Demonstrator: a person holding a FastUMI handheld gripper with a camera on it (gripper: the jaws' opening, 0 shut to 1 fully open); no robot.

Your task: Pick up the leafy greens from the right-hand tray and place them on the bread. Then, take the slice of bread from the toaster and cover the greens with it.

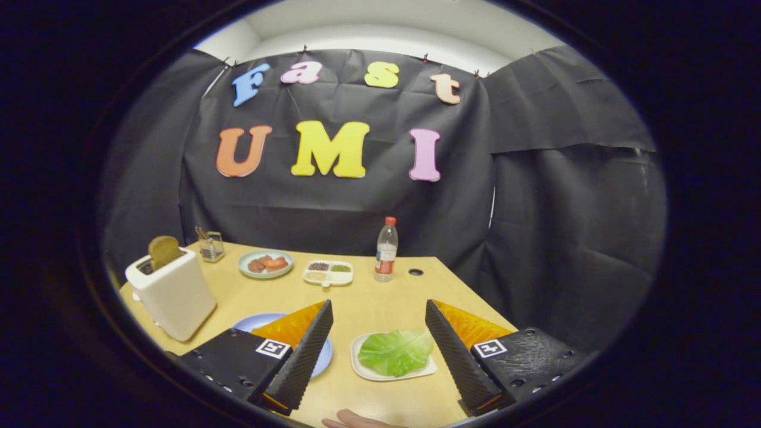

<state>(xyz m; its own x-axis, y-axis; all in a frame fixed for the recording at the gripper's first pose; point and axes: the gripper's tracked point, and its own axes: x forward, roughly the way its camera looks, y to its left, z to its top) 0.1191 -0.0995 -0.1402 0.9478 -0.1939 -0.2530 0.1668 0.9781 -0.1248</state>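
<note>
The leafy greens lie on a small white tray on the wooden table, between my two fingers and slightly toward the right one. My gripper stands open above the table, with nothing between its fingers. A blue plate sits mostly hidden behind the left finger; whatever lies on it is hidden. To the left stands a white toaster with a slice of bread sticking up out of its slot.
Beyond the fingers are a green plate with red food, a white divided dish, a bottle with a red cap and a small glass holder. A person's hand rests at the near table edge.
</note>
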